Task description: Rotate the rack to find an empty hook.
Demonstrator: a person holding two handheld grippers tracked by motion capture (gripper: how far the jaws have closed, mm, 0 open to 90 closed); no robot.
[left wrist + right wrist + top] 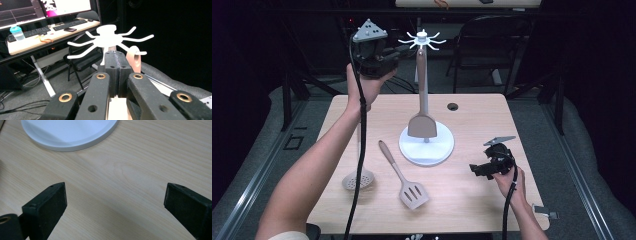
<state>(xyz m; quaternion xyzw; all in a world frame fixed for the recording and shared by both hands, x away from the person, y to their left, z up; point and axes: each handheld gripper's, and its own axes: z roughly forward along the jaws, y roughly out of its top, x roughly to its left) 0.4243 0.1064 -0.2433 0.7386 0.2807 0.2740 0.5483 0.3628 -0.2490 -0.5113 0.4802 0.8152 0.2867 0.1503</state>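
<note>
White hooks fan out from the rack's crown [109, 37] just ahead of the left gripper [391, 54], whose jaws are pressed together with nothing between them. Just beyond its tips a solid spatula [422, 95] hangs by its handle loop from one hook, blade down over the rack's round base [427, 150]. Far below this gripper, a slotted spatula [404, 177] and a skimmer [358, 179] lie on the wooden table [472, 200]. Near the table's right edge, the right gripper [476, 169] hovers with jaws spread wide over bare wood, the base's rim just ahead.
</note>
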